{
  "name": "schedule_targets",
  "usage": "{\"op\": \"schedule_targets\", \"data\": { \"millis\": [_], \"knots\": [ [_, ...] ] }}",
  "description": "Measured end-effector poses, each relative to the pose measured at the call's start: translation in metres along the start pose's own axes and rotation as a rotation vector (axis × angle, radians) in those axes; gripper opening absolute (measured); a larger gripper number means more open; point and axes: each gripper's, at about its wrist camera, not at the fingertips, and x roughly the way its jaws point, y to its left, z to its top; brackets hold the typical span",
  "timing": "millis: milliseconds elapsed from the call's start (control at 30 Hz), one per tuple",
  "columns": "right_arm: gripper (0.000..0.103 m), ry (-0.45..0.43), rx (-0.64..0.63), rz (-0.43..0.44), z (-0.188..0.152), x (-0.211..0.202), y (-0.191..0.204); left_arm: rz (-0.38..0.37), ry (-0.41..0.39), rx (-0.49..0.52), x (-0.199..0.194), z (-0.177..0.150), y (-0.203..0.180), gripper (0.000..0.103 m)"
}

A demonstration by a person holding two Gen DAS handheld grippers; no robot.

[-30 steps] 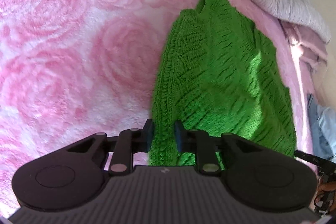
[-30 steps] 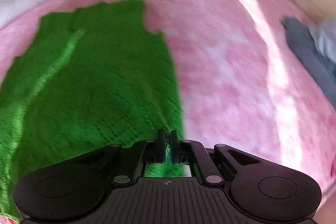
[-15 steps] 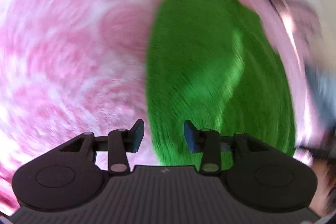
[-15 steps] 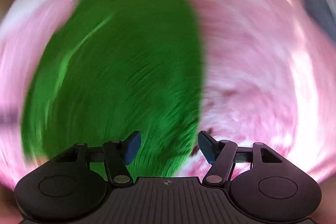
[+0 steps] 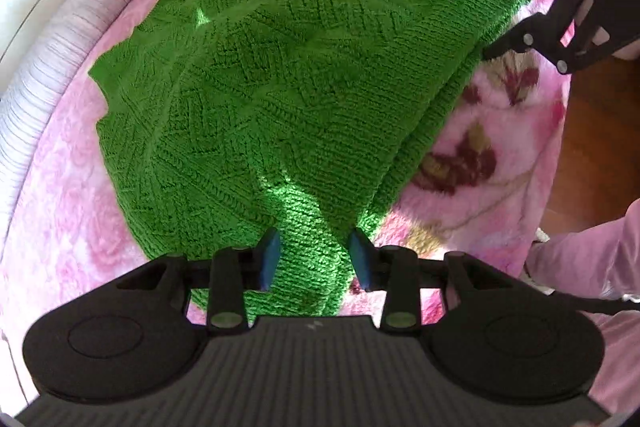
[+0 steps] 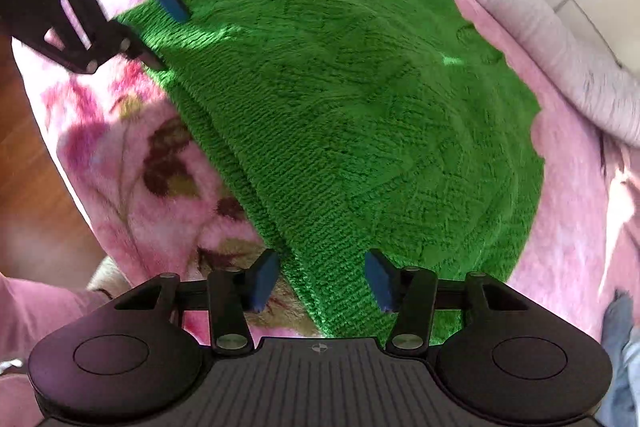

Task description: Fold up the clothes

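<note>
A green knitted sweater [image 5: 280, 75] lies folded in layers on a pink floral blanket [image 5: 60, 207]; it also fills the right wrist view [image 6: 360, 115]. My left gripper [image 5: 316, 259] is open, its blue pads straddling the sweater's near hem corner. My right gripper [image 6: 322, 279] is open over the opposite hem corner. Each gripper shows in the other's view: the right one at the top right [image 5: 492, 11], the left one at the top left [image 6: 152, 23], both open at the sweater's edge.
A white-lilac striped quilt [image 5: 60, 27] runs along the far side of the blanket [image 6: 560, 39]. Wooden floor [image 5: 592, 131] lies past the blanket's edge. Blue-grey clothing [image 6: 624, 347] lies at the right. A pink-sleeved arm [image 5: 592, 251] is at the right.
Both grippers let go of the sweater and opened. Both views swung round to face the sweater's hem edge, each gripper now seeing the other.
</note>
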Motion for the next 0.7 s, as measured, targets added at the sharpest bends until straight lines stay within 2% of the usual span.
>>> {"op": "schedule_targets", "data": {
  "millis": [33, 167, 267, 400, 500, 700],
  "knots": [
    [0.047, -0.009, -0.017, -0.016, 0.000, 0.000, 0.003, 0.003, -0.002, -0.011, -0.001, 0.000, 0.002, 0.026],
    [0.038, -0.031, 0.000, -0.053, -0.002, -0.004, 0.004, 0.010, -0.015, -0.042, -0.003, -0.001, 0.006, 0.026],
    [0.038, -0.029, 0.003, -0.076, -0.003, -0.005, 0.001, 0.010, -0.009, -0.029, 0.000, -0.002, 0.003, 0.026],
    [0.038, -0.032, 0.035, -0.049, -0.001, -0.013, -0.003, 0.017, -0.017, -0.019, 0.002, -0.003, 0.001, 0.026],
    [0.038, -0.046, 0.050, -0.038, 0.003, -0.017, -0.003, 0.006, -0.018, -0.049, 0.002, -0.003, 0.006, 0.026],
    [0.038, -0.018, -0.013, -0.095, 0.010, -0.001, 0.005, 0.012, -0.023, -0.059, 0.003, -0.004, 0.006, 0.031]
  ]
}}
